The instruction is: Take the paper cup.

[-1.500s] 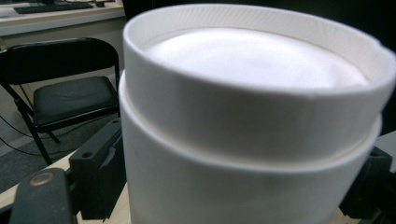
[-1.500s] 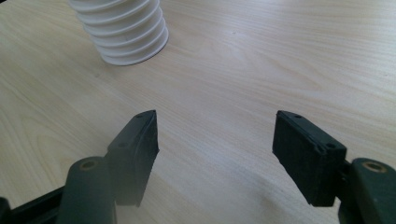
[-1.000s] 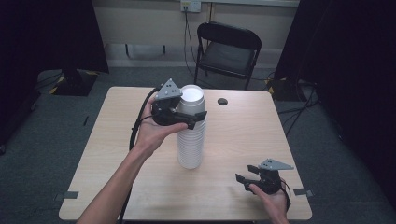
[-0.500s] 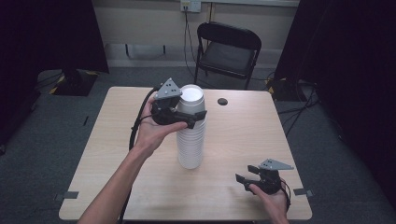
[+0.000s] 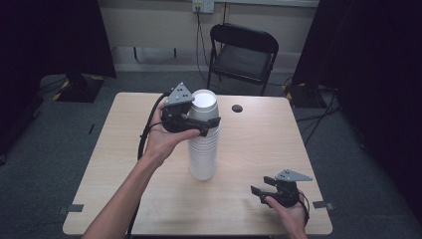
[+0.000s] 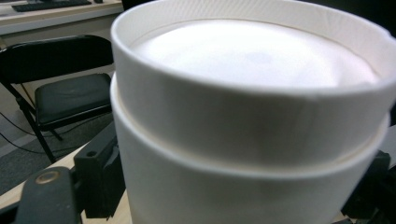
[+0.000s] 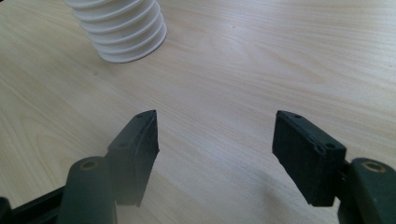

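White paper cups stand in a tall stack (image 5: 203,149) mid-surface (image 5: 114,149), unmoved over the last second, so no cup has come free yet. Left tongs (image 5: 201,125) stay clamped round the top cup (image 6: 252,93); right tongs (image 7: 215,154) rest open near the front edge

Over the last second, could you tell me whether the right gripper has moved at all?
No. In the high view the right gripper sits at the same spot near the table's near right corner, equally far from the cup stack, fingers open.
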### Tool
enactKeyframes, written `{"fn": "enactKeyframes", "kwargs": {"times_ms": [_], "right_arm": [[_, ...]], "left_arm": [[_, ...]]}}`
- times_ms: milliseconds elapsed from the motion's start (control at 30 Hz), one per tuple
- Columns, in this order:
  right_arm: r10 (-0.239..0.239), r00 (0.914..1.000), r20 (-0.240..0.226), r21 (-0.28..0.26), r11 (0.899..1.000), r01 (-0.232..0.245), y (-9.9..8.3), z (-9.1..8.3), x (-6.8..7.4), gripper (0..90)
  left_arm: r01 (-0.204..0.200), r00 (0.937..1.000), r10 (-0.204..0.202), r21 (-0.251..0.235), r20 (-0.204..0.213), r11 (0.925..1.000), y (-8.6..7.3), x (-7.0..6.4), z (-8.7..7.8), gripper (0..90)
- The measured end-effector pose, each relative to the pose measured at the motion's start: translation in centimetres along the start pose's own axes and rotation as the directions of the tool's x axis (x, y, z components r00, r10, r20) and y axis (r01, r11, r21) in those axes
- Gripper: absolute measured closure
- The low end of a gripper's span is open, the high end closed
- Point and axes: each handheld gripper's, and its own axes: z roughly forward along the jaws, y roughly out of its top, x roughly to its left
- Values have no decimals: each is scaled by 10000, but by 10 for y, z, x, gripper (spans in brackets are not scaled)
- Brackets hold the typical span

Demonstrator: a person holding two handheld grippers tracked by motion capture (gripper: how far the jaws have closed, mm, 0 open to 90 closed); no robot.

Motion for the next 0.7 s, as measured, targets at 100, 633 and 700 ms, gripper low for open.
{"fn": "enactKeyframes", "kwargs": {"times_ms": [100,633,700], "right_arm": [[-1,10000,-6,2,10000,1,0,0,0,314],[15,10000,-32,-8,10000,-15,0,0,0,316],[-14,10000,-43,-14,10000,14,0,0,0,316]], "left_arm": [[131,9999,-130,-161,50,9998,2,1,-2,150],[-57,10000,53,-709,-59,9975,20,1,-11,152],[-90,10000,87,-805,-50,9967,22,0,-12,152]]}}
